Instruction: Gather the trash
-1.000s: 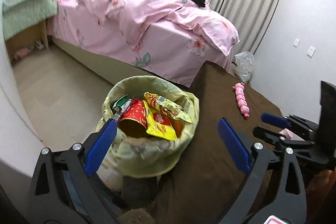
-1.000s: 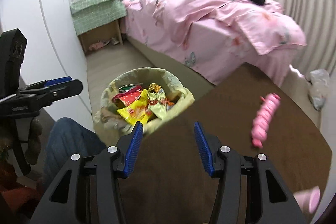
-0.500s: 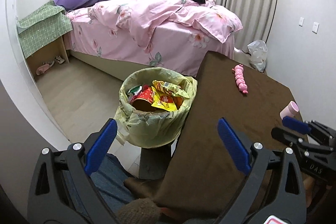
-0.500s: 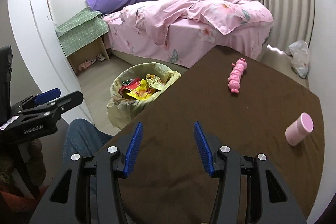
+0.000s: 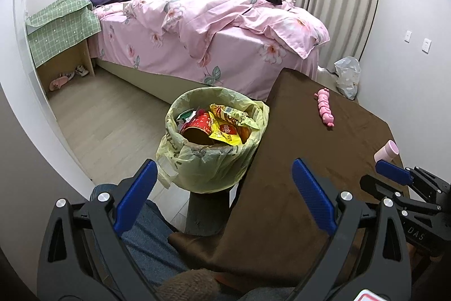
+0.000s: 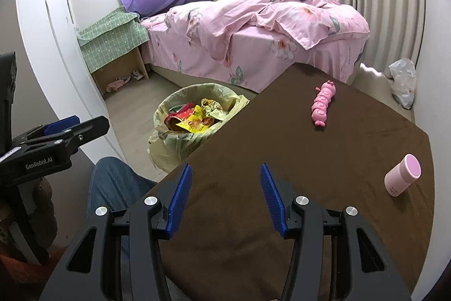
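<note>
Trash (image 5: 217, 129): one bin (image 5: 208, 168), lined with a yellowish bag, on the floor just beside the table's left edge, between table and bed (image 5: 214, 38). Inside, one red cup (image 5: 198, 129) lying tilted with its mouth toward the camera, and several wrappers, a yellow one on top; exact count unclear. Bin stands upright, mouth up.

On the table (image 6: 282, 160), brown cloth: one pink caterpillar toy (image 6: 322, 106), long axis running away from the camera, head at the far end; one pink cylinder (image 6: 401, 175) near the right edge, tilted or on its side. The two are well apart, with bare cloth between and in front.

Left gripper (image 5: 222, 196): jaws spread wide, nothing between, above the table's near left corner. Right gripper (image 6: 225, 196): jaws spread, empty, over the cloth. One knee in jeans (image 6: 112, 182) below.
</note>
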The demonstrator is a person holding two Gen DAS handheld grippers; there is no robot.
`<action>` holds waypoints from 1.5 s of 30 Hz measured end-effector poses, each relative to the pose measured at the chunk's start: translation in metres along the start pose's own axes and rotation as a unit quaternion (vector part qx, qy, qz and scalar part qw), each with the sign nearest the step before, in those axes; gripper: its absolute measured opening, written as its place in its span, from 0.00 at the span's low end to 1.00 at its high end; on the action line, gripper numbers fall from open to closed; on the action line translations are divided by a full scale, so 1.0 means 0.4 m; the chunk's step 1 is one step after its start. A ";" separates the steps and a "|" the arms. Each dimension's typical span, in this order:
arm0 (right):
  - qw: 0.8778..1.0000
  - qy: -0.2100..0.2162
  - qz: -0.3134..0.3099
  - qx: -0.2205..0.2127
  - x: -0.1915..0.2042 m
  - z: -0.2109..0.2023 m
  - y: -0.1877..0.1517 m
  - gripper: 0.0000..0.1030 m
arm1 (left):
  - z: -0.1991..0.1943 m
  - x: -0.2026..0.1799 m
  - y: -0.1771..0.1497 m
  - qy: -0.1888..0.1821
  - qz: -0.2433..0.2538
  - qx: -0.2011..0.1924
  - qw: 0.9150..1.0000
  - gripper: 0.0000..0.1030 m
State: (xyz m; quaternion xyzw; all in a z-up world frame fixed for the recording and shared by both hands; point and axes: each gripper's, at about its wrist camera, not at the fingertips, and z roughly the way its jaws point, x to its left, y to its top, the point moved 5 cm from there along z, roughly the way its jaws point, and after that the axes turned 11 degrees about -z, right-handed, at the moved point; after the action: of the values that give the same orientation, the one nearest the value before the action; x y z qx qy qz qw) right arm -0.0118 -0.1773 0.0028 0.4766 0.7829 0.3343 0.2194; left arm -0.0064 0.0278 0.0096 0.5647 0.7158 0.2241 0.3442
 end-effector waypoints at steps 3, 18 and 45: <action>1.000 0.000 -0.003 0.001 0.006 0.005 0.002 0.46 | 0.003 0.004 -0.001 0.001 -0.001 0.001 1.000 0.89; 1.000 0.005 -0.001 0.001 0.017 0.016 0.001 0.46 | 0.007 0.017 -0.004 0.005 -0.005 0.002 1.000 0.89; 1.000 0.003 0.002 0.002 0.017 0.020 -0.004 0.46 | 0.008 0.028 -0.014 0.004 -0.002 0.006 1.000 0.89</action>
State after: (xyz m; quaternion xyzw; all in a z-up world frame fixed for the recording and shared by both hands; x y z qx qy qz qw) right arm -0.0105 -0.1692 -0.0039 0.4774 0.7835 0.3345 0.2152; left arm -0.0093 0.0370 0.0008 0.5642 0.7198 0.2210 0.3386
